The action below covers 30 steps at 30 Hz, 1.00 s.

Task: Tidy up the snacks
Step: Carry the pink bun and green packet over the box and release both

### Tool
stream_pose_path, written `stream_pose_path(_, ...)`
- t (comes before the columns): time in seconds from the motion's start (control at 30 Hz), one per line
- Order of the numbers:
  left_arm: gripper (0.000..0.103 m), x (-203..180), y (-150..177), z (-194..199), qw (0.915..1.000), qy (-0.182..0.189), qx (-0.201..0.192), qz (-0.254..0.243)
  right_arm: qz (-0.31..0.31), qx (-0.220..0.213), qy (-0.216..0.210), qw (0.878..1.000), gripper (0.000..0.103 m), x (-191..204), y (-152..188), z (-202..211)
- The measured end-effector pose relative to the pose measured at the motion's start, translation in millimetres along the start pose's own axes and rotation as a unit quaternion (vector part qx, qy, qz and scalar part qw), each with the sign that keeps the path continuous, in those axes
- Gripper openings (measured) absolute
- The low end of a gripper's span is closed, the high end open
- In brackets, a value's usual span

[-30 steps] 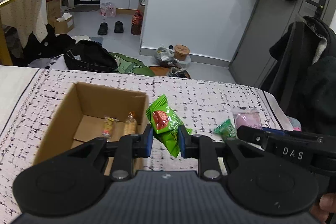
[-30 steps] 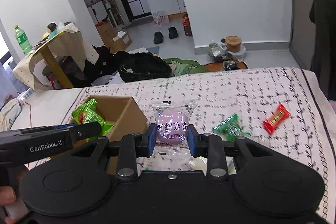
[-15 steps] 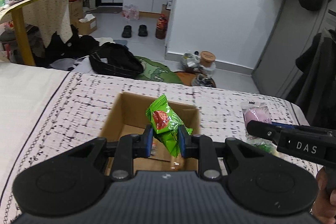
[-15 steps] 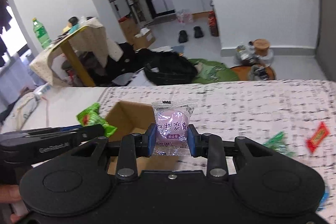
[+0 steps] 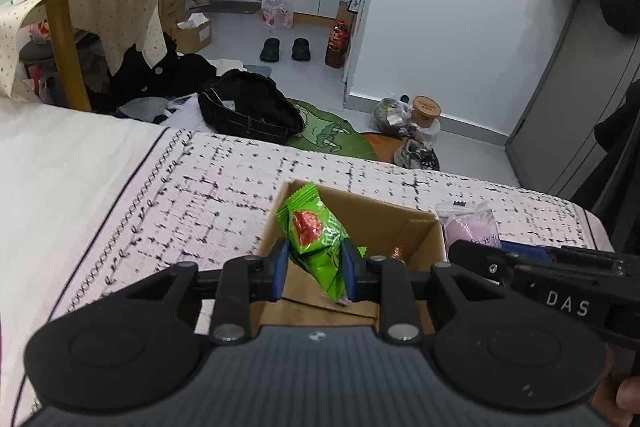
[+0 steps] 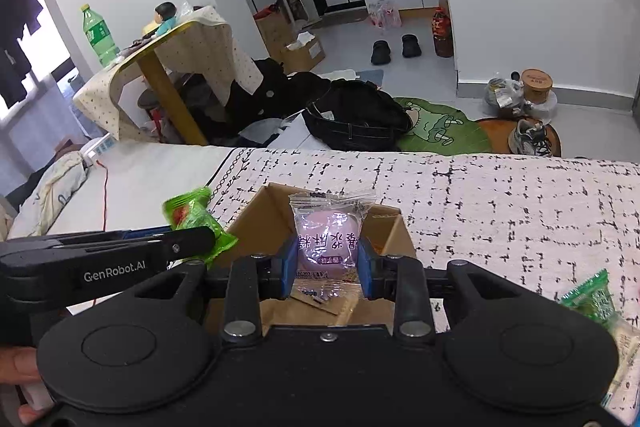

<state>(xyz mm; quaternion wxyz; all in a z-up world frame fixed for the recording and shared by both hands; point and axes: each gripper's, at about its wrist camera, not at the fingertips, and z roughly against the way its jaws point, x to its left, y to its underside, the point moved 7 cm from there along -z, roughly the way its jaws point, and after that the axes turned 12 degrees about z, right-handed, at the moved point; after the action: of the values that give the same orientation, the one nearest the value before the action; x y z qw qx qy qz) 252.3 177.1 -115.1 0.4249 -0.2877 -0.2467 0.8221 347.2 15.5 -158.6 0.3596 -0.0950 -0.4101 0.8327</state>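
My left gripper (image 5: 314,273) is shut on a green snack packet (image 5: 316,239) and holds it over the open cardboard box (image 5: 384,219). My right gripper (image 6: 327,273) is shut on a clear packet with a purple snack (image 6: 326,243), also above the box (image 6: 260,215). In the left wrist view the purple packet (image 5: 470,227) and the right gripper's arm show at the right. In the right wrist view the green packet (image 6: 196,219) and the left gripper's arm show at the left. A small snack (image 5: 397,253) lies inside the box.
The box stands on a bed with a pink patterned blanket (image 6: 500,203). Another green packet (image 6: 592,301) lies on the blanket at the right. Beyond the bed's edge are a black bag (image 5: 248,111), a side table (image 5: 68,27) and floor clutter.
Both grippers have moved left with their packets, from beside the box to over its opening. Both stay shut.
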Motion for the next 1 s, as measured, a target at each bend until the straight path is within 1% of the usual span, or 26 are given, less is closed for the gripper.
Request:
stream_pose_path(0.1,0.026,2.0,-4.1,0.6,1.0000,0.004,-0.002,-0.002,0.004,0.000,-0.004,1.000,0.030,4.8,-1.5,-2.6)
stream_pose_path(0.17,0.026,3.8,-5.6,1.1,1.0000,-0.001,-0.004,-0.006,0.002,0.001,-0.007,1.000,0.030,6.5,-3.3,-5.5)
stream_pose_path(0.27,0.027,10.2,-5.3,1.8,0.9999,-0.011,-0.003,0.008,0.003,0.002,-0.003,1.000,0.030,7.2,-5.1,-11.6)
stream_pose_path(0.33,0.027,13.5,-5.5,2.1,0.9998,-0.015,-0.003,0.016,0.005,-0.001,-0.007,1.000,0.031,7.3,-6.3,-14.7)
stream_pose_path(0.4,0.029,16.9,-4.4,4.2,0.9996,-0.020,-0.004,0.020,0.017,-0.014,-0.017,1.000,0.036,9.0,-9.4,-13.9)
stream_pose_path(0.43,0.030,18.0,-3.2,5.3,0.9995,-0.024,-0.004,0.022,0.020,-0.022,-0.017,0.999,0.041,9.2,-11.6,-11.5)
stream_pose_path(0.47,0.031,19.1,-2.4,6.2,0.9993,-0.027,-0.004,0.024,0.020,-0.029,-0.018,0.999,0.056,8.8,-13.1,-7.7)
stream_pose_path(0.5,0.032,20.2,-1.6,6.9,0.9992,-0.029,-0.003,0.027,0.019,-0.038,-0.020,0.999,0.069,7.3,-14.1,-3.7)
stream_pose_path(0.57,0.036,20.6,-0.5,8.8,0.9990,-0.032,-0.002,0.030,0.017,-0.055,-0.017,0.998,0.076,2.7,-14.5,8.5)
stream_pose_path(0.63,0.045,17.9,0.0,12.5,0.9990,-0.033,-0.003,0.030,0.014,-0.053,-0.008,0.998,0.077,-4.3,-11.9,17.2)
stream_pose_path(0.7,0.051,12.9,0.6,16.4,0.9992,-0.027,-0.010,0.029,0.005,-0.049,0.001,0.999,0.081,-11.7,-7.9,24.4)
stream_pose_path(0.73,0.054,9.9,1.2,17.7,0.9993,-0.024,-0.012,0.027,0.001,-0.047,0.004,0.999,0.081,-15.2,-5.7,27.6)
stream_pose_path(0.9,0.064,-7.0,5.8,24.5,0.9994,-0.003,-0.019,0.029,0.003,-0.037,0.032,0.999,0.081,-29.6,5.9,48.5)
stream_pose_path(1.0,0.065,-15.6,10.6,27.8,0.9994,0.008,-0.016,0.031,-0.003,-0.044,0.039,0.998,0.082,-34.7,10.6,62.7)
